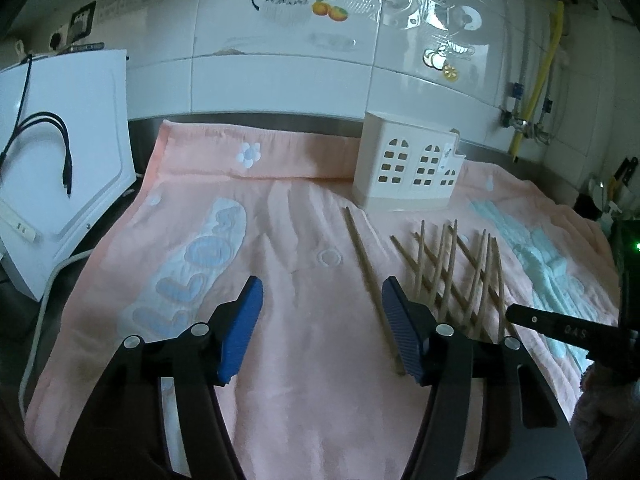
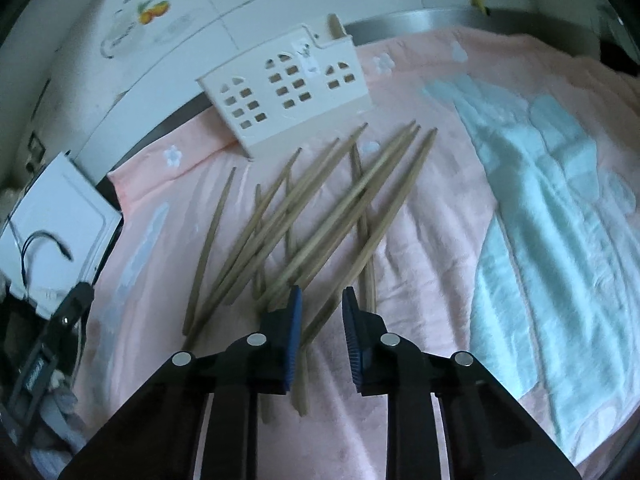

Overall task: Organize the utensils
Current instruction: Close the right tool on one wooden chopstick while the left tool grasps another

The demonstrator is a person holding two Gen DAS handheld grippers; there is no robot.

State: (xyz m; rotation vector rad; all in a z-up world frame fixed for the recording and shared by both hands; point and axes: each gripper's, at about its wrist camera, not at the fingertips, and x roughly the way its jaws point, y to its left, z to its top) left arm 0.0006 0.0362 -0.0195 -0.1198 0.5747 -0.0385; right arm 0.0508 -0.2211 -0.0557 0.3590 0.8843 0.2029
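Both grippers hovered over a pink towel spread on the counter. Farthest left stood a white appliance with black cables draped over it, just off the towel's edge. Next came the left gripper, its blue-padded fingers spread wide with nothing between them, poised above bare towel beside the blue lettering sewn into the cloth.

Just right of that gripper's right-hand finger lay a single wooden chopstick, apart from the rest and running away toward the back. Beyond its far tip stood the white utensil holder, upright near the tiled wall, its front cut with small arched and square windows; in the right wrist view one chopstick end poked up out of its right-hand compartment.

Right of the lone stick lay the heap of chopsticks, crossed over one another on the towel in front of the holder. The right gripper sat low at the near ends of that heap, its fingers parted to a narrow gap with a stick passing underneath or between them; whether the pads touched it could not be told. Farther right the towel bore a pale blue patch.
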